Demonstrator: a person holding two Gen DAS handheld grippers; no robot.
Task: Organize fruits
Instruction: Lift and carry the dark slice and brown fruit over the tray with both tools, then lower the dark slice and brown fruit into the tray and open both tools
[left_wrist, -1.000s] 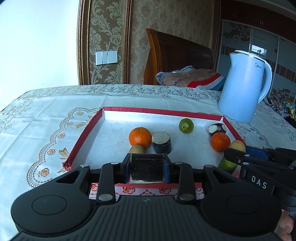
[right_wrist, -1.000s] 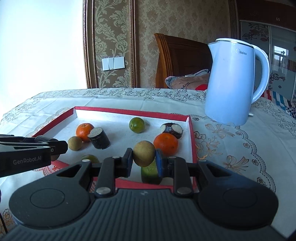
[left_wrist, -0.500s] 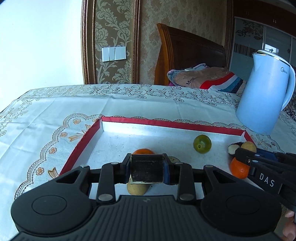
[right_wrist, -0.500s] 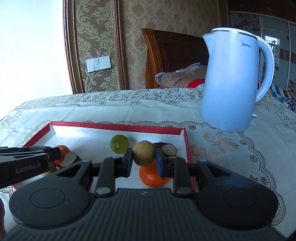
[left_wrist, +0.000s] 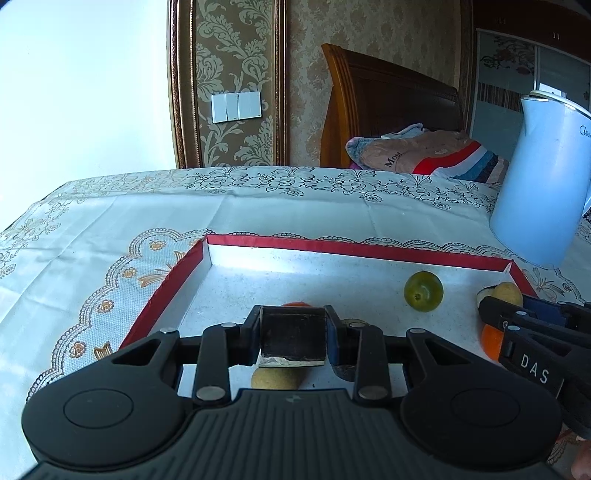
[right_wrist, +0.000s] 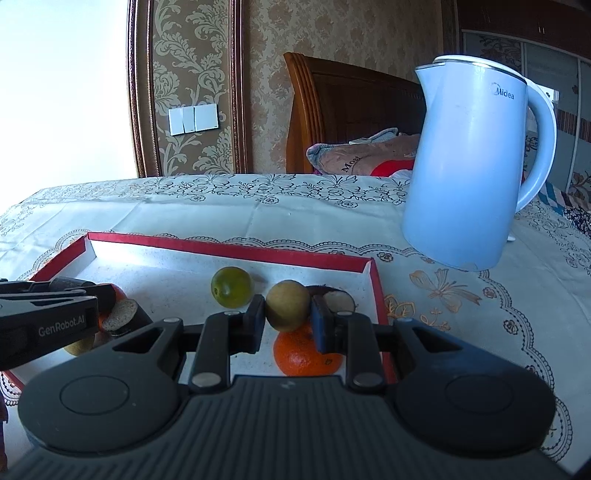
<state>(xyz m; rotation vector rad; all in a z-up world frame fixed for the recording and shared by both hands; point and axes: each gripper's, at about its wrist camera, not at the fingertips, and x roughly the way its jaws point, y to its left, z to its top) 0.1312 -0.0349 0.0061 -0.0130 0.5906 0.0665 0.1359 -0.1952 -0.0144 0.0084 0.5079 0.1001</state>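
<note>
- The left gripper (left_wrist: 293, 338) has its fingers closed on a dark cylindrical piece (left_wrist: 293, 338) with a pale cut end, held clear above the tray floor
- Directly below those fingers lies a tan round fruit (left_wrist: 275, 377), with an orange (left_wrist: 294, 304) just showing past the held piece; letting go here would likely drop the piece onto them and send it rolling
- The right gripper (right_wrist: 288, 319) has its fingers shut on a yellow-brown round fruit (right_wrist: 288, 310), gripped near its middle; being round and smooth, it could slip out if the squeeze eases
- Beneath and just ahead of the right fingers sits a second orange (right_wrist: 306, 356), so a straight descent would probably knock it
- To the right of the right fingers a dark, white-fleshed cut fruit (right_wrist: 334, 298) rests close to the tray's red right wall (right_wrist: 378, 295), leaving little room on that side
- Left of the right fingers, a green round fruit (right_wrist: 232, 287) stands alone on the tray floor
- The two grippers are close side by side, and a sideways swing by either risks a bump
- Beyond both sets of fingers the far part of the red-rimmed tray (left_wrist: 332, 248) is bare, the best free spot for setting things down
- Farther right on the surface (right_wrist: 258, 210) stands a blue kettle (right_wrist: 469, 170), well apart from the tray
</note>
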